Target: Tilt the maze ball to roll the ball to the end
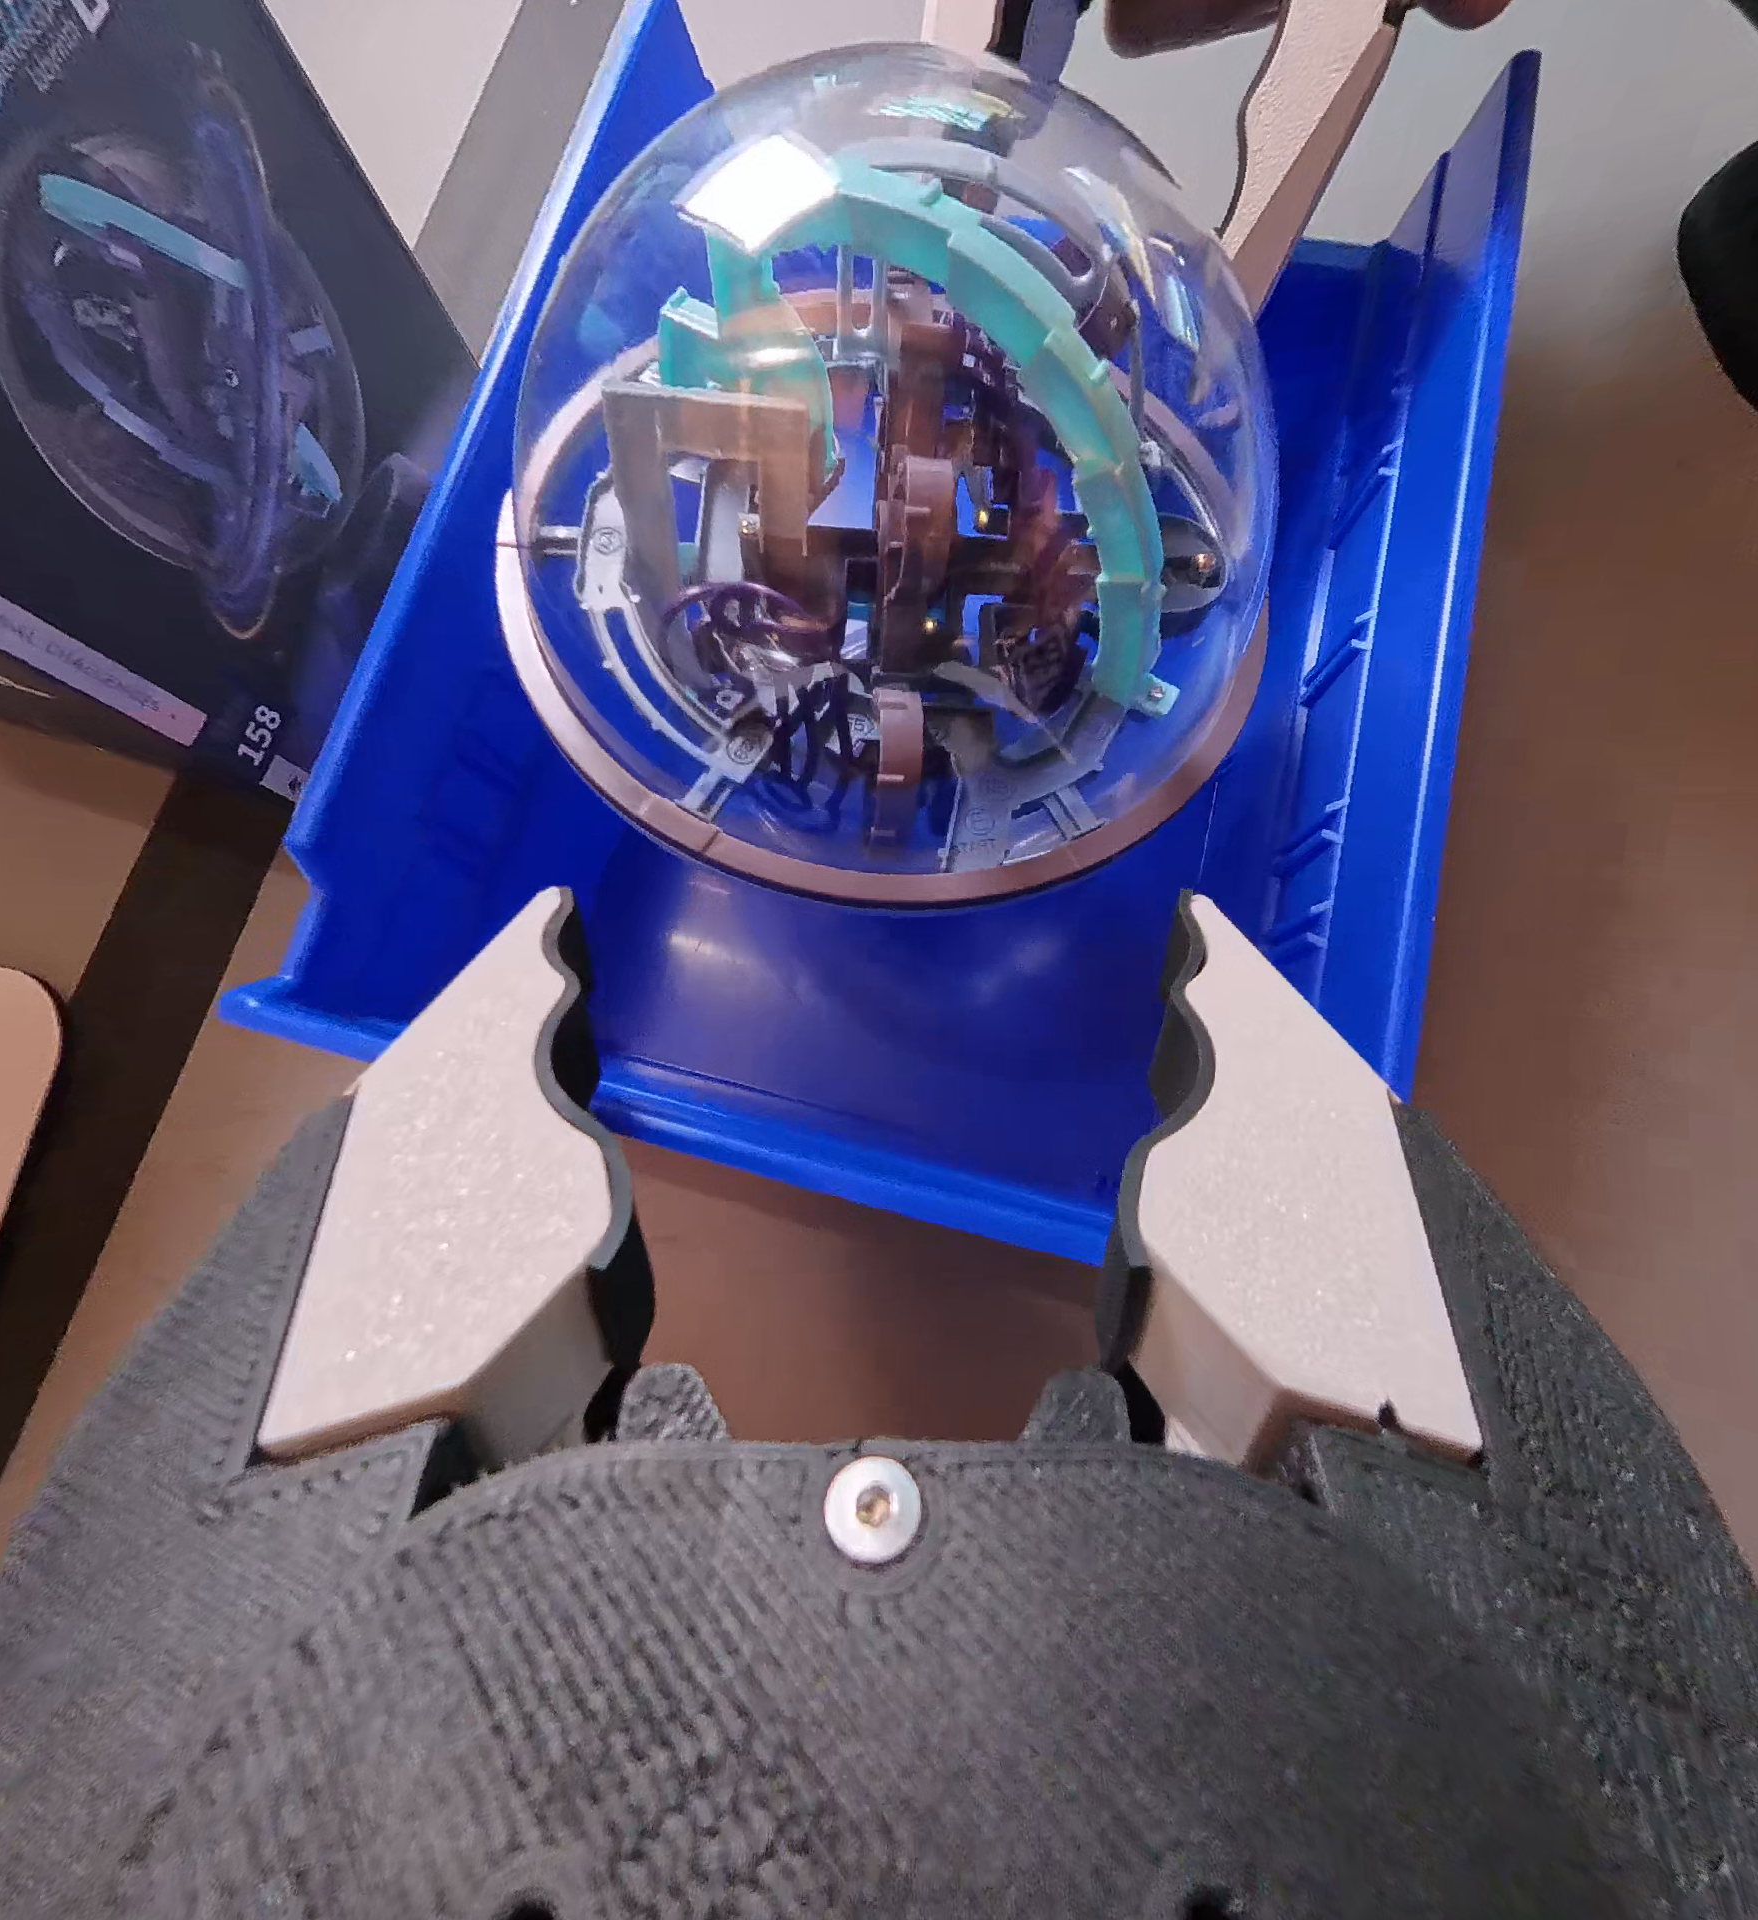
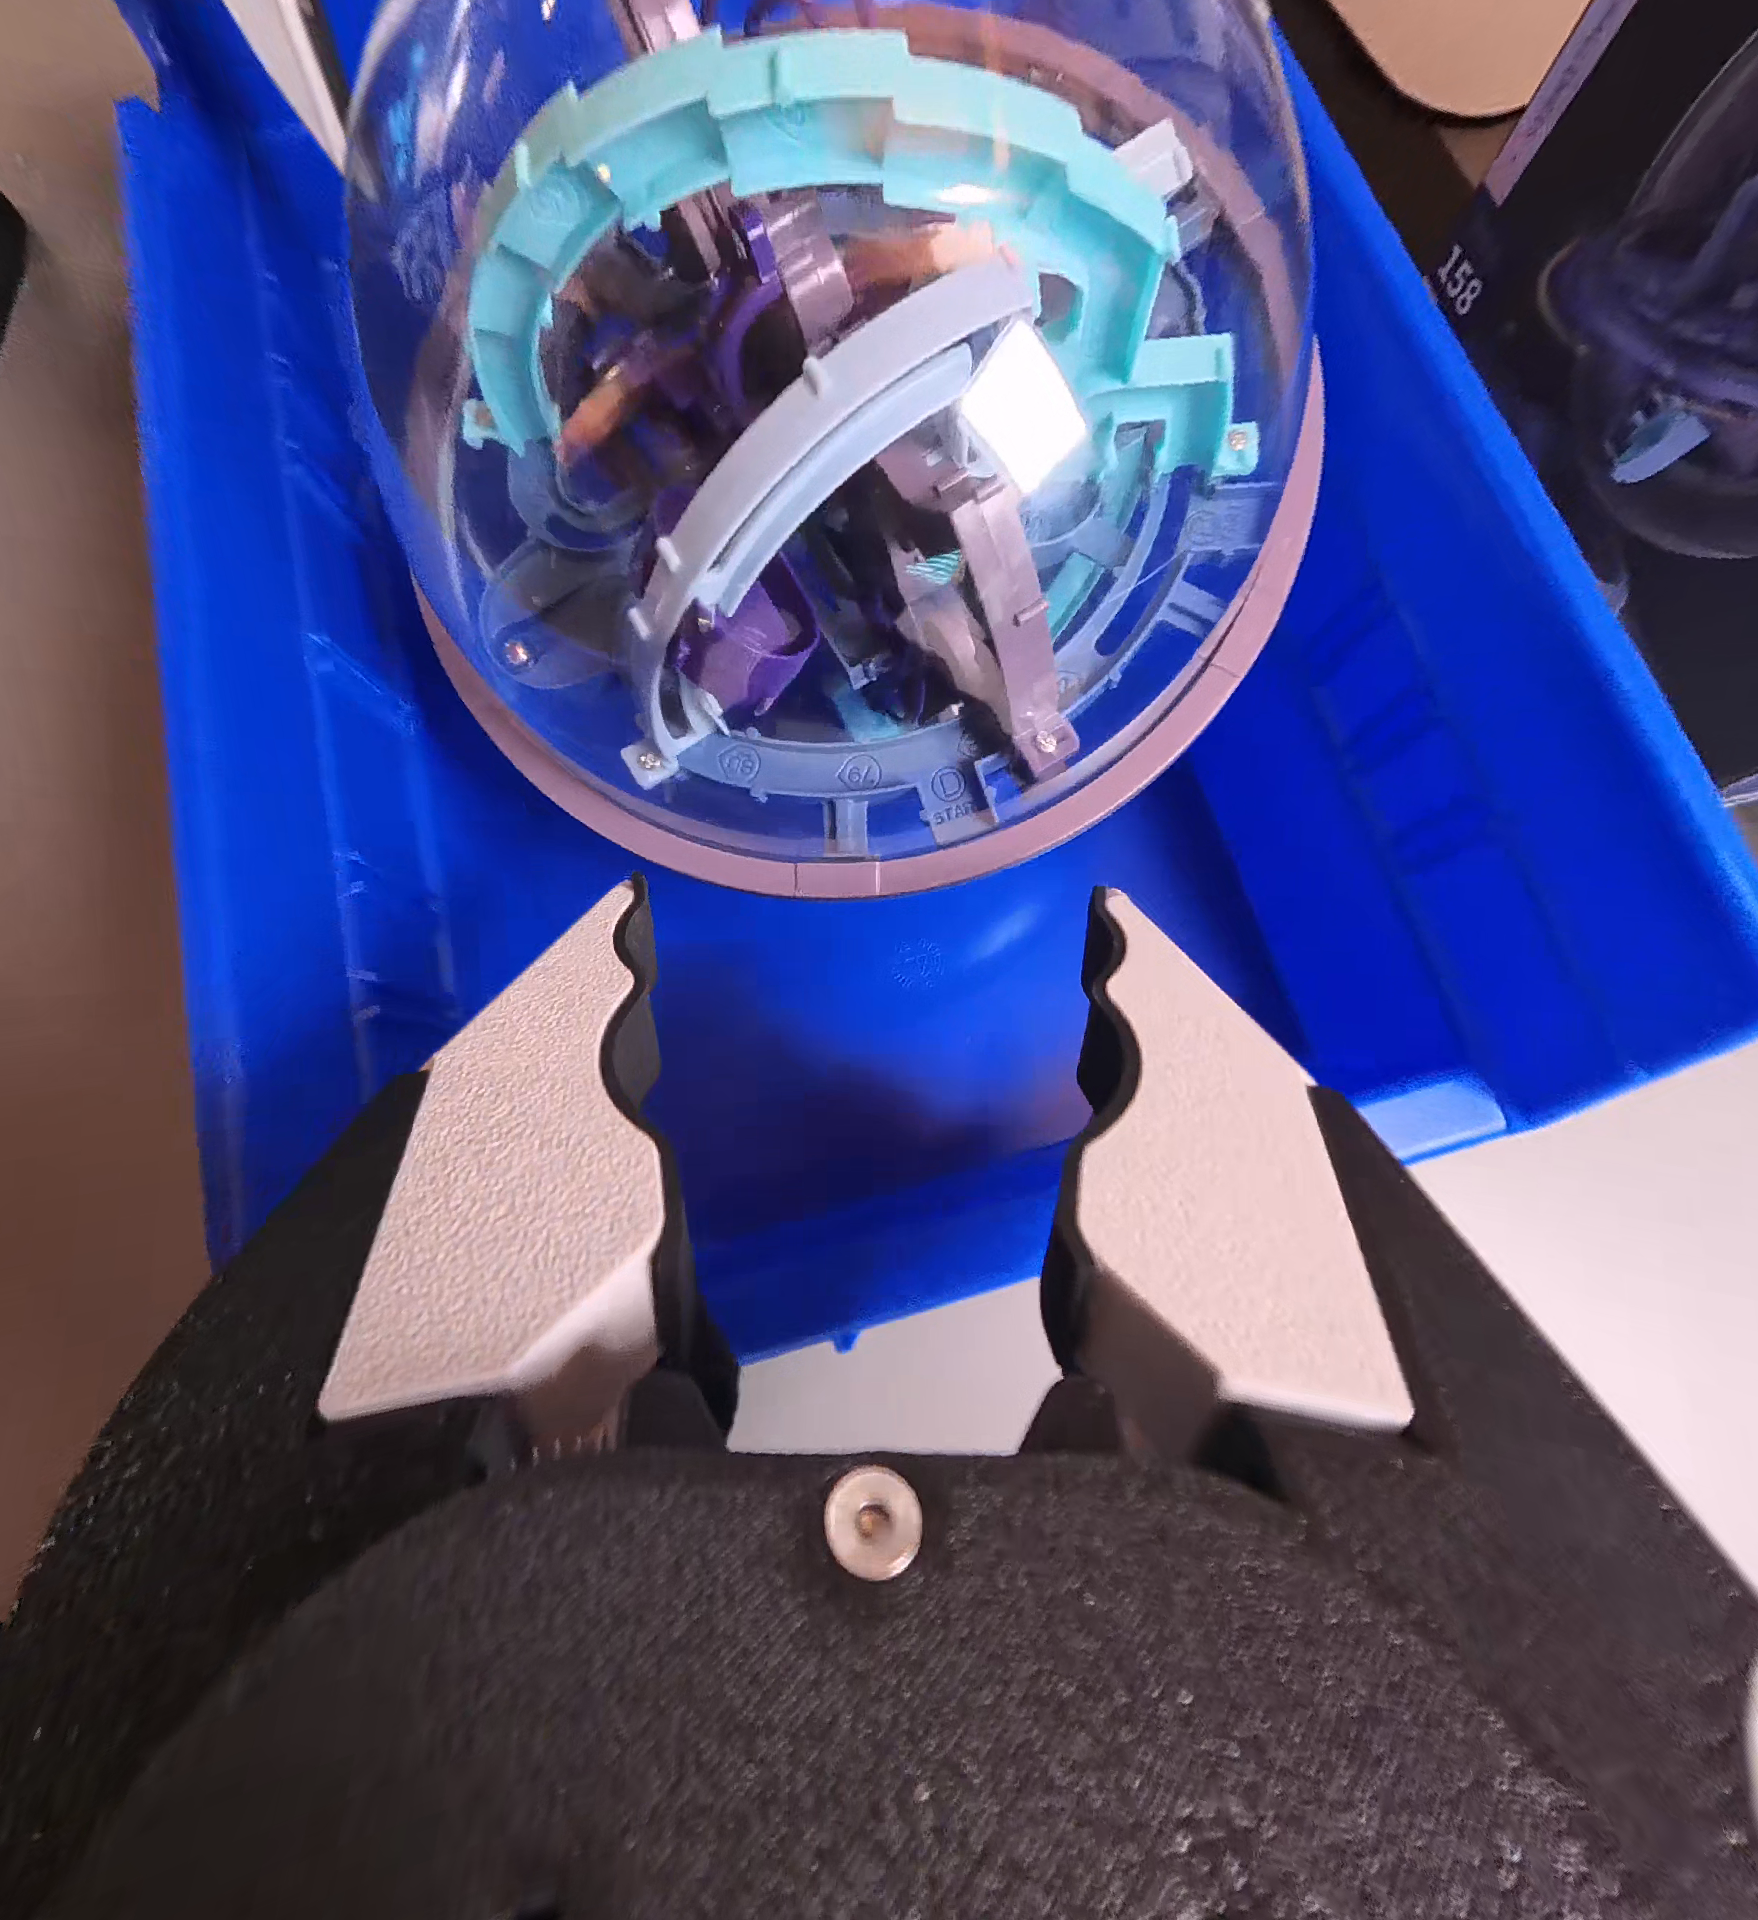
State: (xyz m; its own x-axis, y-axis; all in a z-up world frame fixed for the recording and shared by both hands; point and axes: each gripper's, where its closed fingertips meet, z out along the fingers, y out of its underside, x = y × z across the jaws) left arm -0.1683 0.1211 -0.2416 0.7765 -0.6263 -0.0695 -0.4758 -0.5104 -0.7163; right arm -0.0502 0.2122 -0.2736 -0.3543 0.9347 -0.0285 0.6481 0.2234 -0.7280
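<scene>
Maze ball (image 1: pixel 885 499) sits in a blue tray (image 1: pixel 1394 644) on the surface, directly ahead of the left gripper (image 1: pixel 875 925). Left wrist view: jaws stand wide apart, empty, tips just short of the ball's rim band, touching nothing. A dark box (image 1: pixel 127 343) lies to the tray's left.

Right wrist view: ball (image 2: pixel 833 416) lies ahead of the right gripper (image 2: pixel 870 914). Jaws moderately open, empty, tips near the rim without visible contact.

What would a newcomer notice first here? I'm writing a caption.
The clear maze ball, packed with teal and brown tracks, sits in a blue bin. Both the left hand-held gripper and the right hand-held gripper face it, open and empty.
</scene>
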